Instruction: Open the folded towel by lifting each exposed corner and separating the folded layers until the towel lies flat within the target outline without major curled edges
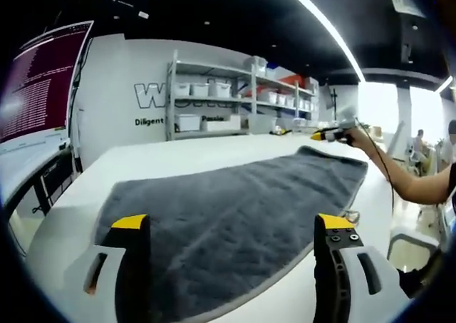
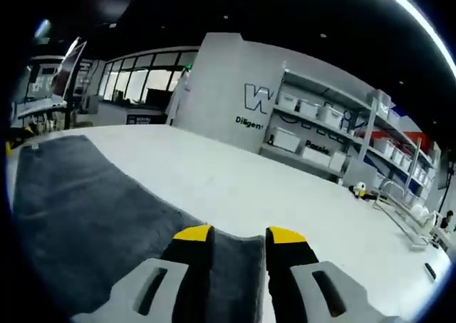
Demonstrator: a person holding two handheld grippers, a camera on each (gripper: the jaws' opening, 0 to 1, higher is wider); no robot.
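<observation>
Towel [image 1: 235, 216] lies spread on our white bench [image 1: 178, 162]. Our left hand-held gripper [image 1: 235, 227] hovers wide above its near edge; our right hand-held gripper [image 2: 239, 236], jaws narrow, sits over the far corner, seemingly to tug it flat, though we cannot tell whether it pinches the cloth.

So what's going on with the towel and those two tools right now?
Left tool open above grey towel. Right tool narrow, at towel's far edge. Towel spread on white table. Nothing in the way.

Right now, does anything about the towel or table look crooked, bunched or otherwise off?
Nothing is spilled or damaged. The dark grey plush towel lies spread on the white table, though skewed diagonally. Its far corner sits by the right tool, whose jaws straddle that edge.
</observation>
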